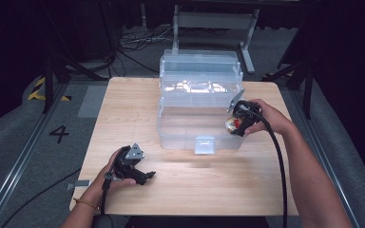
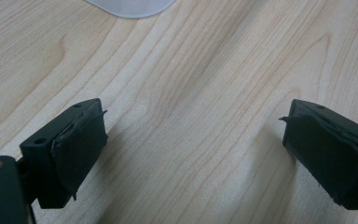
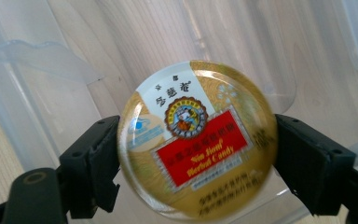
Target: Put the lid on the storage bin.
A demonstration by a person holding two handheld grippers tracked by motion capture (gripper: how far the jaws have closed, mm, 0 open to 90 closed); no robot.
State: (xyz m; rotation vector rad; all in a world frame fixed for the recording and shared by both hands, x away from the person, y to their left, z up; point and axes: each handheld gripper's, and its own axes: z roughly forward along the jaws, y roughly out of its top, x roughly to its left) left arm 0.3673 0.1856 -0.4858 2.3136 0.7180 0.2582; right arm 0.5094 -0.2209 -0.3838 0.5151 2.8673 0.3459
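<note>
A round gold candy tin (image 3: 196, 140) with a red label is clamped between the jaws of my right gripper (image 3: 196, 161). In the high view that right gripper (image 1: 237, 124) holds the tin (image 1: 232, 125) over the right end of a clear plastic box (image 1: 190, 124) whose tiered lid stands open behind it. My left gripper (image 1: 144, 176) rests low over the wooden table (image 1: 123, 104) at the front left. In the left gripper view its jaws stand wide apart around bare wood, so the left gripper (image 2: 193, 144) is open and holds nothing.
The clear box has a front latch (image 1: 204, 145) facing me. A corner of the box (image 2: 130, 7) shows at the top of the left gripper view. Black cables trail from both grippers, and metal frames and cables stand on the floor beyond the table.
</note>
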